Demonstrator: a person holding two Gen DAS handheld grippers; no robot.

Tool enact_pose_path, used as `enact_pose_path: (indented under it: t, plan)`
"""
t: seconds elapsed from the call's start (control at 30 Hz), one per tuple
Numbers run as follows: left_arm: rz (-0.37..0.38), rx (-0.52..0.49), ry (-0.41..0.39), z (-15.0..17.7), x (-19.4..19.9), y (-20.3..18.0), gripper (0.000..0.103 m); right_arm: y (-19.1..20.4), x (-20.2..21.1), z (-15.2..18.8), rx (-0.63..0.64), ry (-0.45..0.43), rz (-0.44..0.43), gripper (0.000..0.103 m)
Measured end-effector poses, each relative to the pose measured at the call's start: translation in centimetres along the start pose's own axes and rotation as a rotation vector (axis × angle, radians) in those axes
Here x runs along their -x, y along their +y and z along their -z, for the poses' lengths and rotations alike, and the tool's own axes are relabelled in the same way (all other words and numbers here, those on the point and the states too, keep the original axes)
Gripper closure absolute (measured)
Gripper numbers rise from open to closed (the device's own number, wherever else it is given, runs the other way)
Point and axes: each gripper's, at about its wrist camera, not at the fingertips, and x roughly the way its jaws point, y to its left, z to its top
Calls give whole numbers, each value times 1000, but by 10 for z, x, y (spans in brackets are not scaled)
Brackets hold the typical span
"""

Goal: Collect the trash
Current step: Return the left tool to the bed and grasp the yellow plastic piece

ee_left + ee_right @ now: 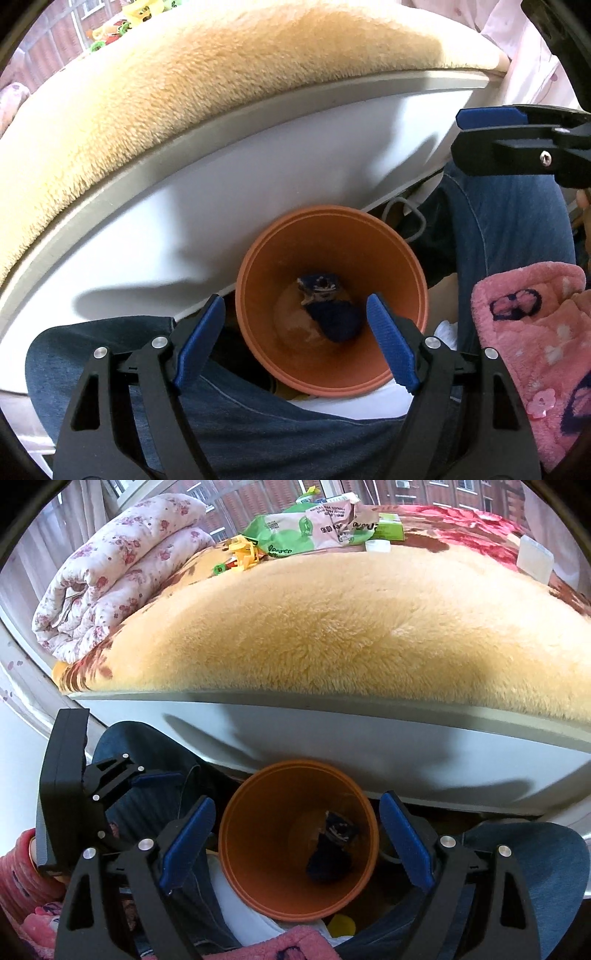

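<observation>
Quilt: folded white floral quilt (107, 572) lay far left of bin, on bed.
Left gripper (295, 343): hung above bin mouth, jaws wide, empty, seemingly after a drop.
Bin: round orange plastic bin (258, 882) stood between person's denim knees (509, 229), under bed edge, handy for drops.
Trash: dark blue crumpled wrapper (332, 310) lay at bin's bottom.
Right gripper (297, 843): above bin, jaws wide, empty.
Remaining: green-and-white crumpled packets (317, 528) lay beyond bin, on tan plush blanket (369, 627).

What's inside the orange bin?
At the bottom of the orange bin lies one crumpled dark blue wrapper, with bare bin floor around it. Whatever might sit beneath the wrapper is covered, so that part cannot be seen.
</observation>
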Motion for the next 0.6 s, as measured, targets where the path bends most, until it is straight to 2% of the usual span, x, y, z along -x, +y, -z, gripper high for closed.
enact_pose_path:
  t: [0.43, 0.6]
  plan:
    - [-2, 11, -28, -6, 12, 1, 26, 1, 4, -1, 2, -9, 7, 14]
    - [12, 27, -102, -20, 40, 8, 26, 0, 21, -8, 8, -50, 14, 14]
